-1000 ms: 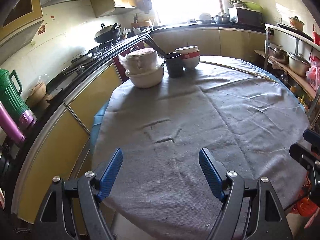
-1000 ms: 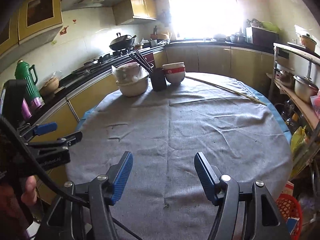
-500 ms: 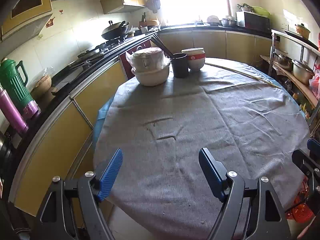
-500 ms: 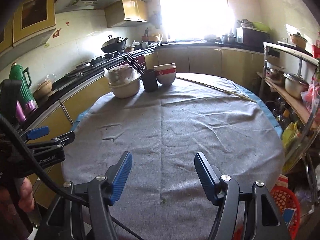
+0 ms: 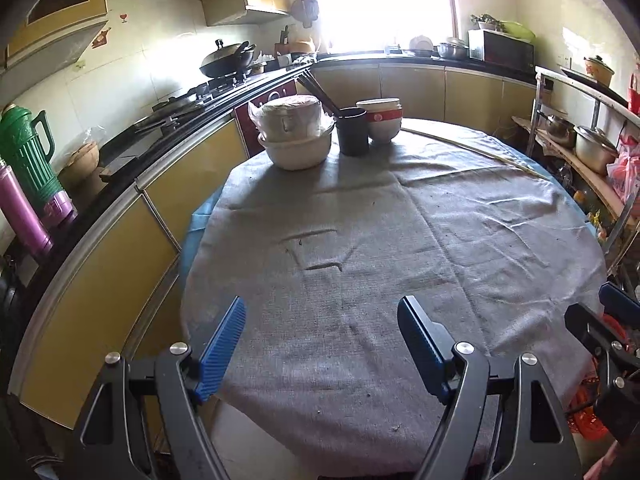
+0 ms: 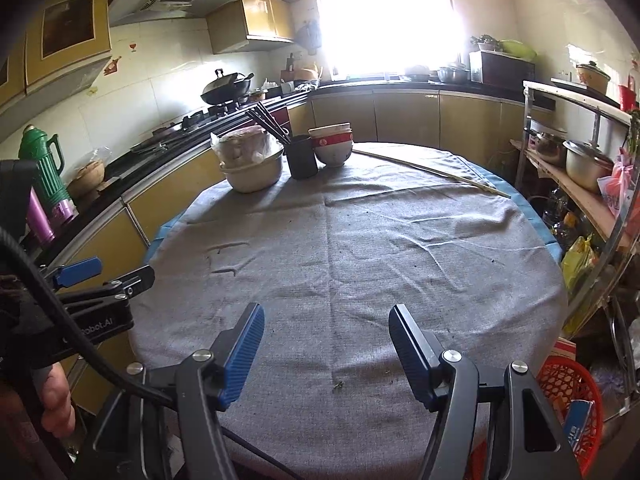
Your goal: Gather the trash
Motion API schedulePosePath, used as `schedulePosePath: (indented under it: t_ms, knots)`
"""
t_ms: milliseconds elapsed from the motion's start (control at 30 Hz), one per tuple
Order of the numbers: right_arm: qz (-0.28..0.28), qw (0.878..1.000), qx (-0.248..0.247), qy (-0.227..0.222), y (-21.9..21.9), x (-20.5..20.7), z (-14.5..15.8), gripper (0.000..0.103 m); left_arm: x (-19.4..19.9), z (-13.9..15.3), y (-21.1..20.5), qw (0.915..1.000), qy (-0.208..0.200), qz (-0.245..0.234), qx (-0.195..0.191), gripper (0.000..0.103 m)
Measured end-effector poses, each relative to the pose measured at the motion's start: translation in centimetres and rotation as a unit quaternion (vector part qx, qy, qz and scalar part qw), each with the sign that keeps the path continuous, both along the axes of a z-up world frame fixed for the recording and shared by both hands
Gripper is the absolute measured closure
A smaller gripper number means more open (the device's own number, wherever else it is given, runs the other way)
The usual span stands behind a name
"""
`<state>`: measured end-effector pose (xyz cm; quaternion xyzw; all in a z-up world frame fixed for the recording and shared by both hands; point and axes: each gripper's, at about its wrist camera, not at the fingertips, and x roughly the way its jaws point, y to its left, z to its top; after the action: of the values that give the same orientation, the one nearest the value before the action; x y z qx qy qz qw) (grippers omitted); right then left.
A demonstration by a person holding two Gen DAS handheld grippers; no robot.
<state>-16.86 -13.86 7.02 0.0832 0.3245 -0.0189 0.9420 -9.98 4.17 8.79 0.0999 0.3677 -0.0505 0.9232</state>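
Trash on this table seems to be only small bits: a tiny green scrap (image 6: 338, 386) lies on the grey woven tablecloth (image 6: 360, 248) just ahead of the right gripper (image 6: 326, 338), almost between its blue ribbed fingers (image 6: 245, 354) and a little nearer to the right one. The scrap is too small to show any long axis. The right gripper is spread wide and holds nothing. The left gripper (image 5: 320, 344) is also spread and empty; it hovers over the near edge of the same cloth, and a similar dark crumb (image 5: 396, 427) lies close in front of it, toward its right finger. I judge the right gripper is nearer to the green scrap. A red plastic basket (image 6: 572, 392) stands low on the floor to the right of the right gripper, with a blue-white carton inside. Far ahead stand a cream bowl (image 6: 252, 174) holding a bagged dish, a black cup (image 6: 302, 156) with dark chopsticks, and stacked white bowls with red band (image 6: 332, 146).
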Motion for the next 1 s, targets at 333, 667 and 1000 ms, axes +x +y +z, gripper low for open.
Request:
schedulePosePath:
  t_ms: [333, 667, 1000]
  knots:
    - [-0.014, 1.0, -0.002, -0.012, 0.0, -1.6, 0.8, 0.035, -1.5, 1.0, 0.0, 0.9998, -0.015, -0.006, -0.007, 0.024]
    - [-0.018, 0.999, 0.0, -0.038, -0.3, -4.5, 1.7, 0.035, -4.1, 3.1, -0.6, 0.9986, -0.05, 0.01, -0.014, 0.024]
    - [-0.03, 0.997, 0.024, -0.064, -2.3, -8.8, 1.8, 0.035, -7.8, 3.9, -2.5, 0.998, -0.063, 0.006, -0.002, 0.024]
